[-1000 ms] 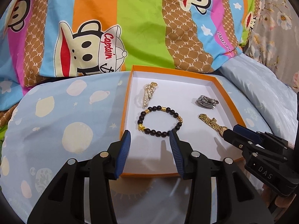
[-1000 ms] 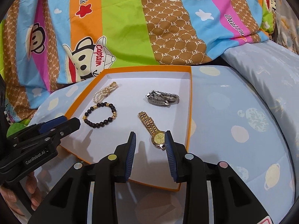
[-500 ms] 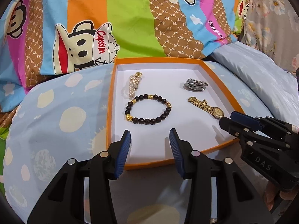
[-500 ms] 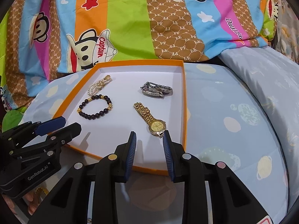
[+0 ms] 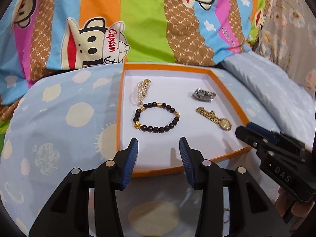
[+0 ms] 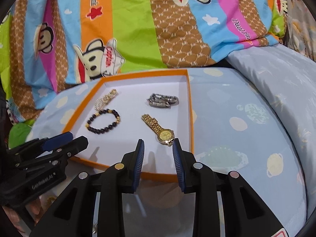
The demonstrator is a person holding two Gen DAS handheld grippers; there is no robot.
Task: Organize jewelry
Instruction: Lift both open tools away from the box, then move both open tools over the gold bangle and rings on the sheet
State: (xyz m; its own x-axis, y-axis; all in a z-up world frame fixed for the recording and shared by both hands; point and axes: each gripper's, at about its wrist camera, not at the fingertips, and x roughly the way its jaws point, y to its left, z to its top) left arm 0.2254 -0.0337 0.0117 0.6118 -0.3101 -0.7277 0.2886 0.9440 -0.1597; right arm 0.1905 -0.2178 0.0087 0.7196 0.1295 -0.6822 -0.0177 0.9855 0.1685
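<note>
While both grippers hover over the near edge of the orange-rimmed tray, neither holds anything: the left gripper has its blue ribbed pads spread with only white tray floor showing between them, and the right gripper has its pads parted a little less, also with nothing between them. Just beyond the left gripper's tips lies the dark beaded bracelet with gold spacers, laid in an open ring on the tray floor and clear of the pads. Farther out and slightly left of that bracelet, a pearl bracelet lies bunched in a narrow strip, its near end close to the dark beads. Off to the right of the left gripper, the gold watch stretches diagonally with its dial toward the near right corner; in the right wrist view that dial sits just ahead of the right pad of the right gripper, apart from it. Beyond the watch, toward the far right corner, a silver watch lies folded on itself. All four pieces rest inside the tray, which sits on a pale blue planet-print cushion. Behind it rises a bright striped blanket with cartoon monkeys.
</note>
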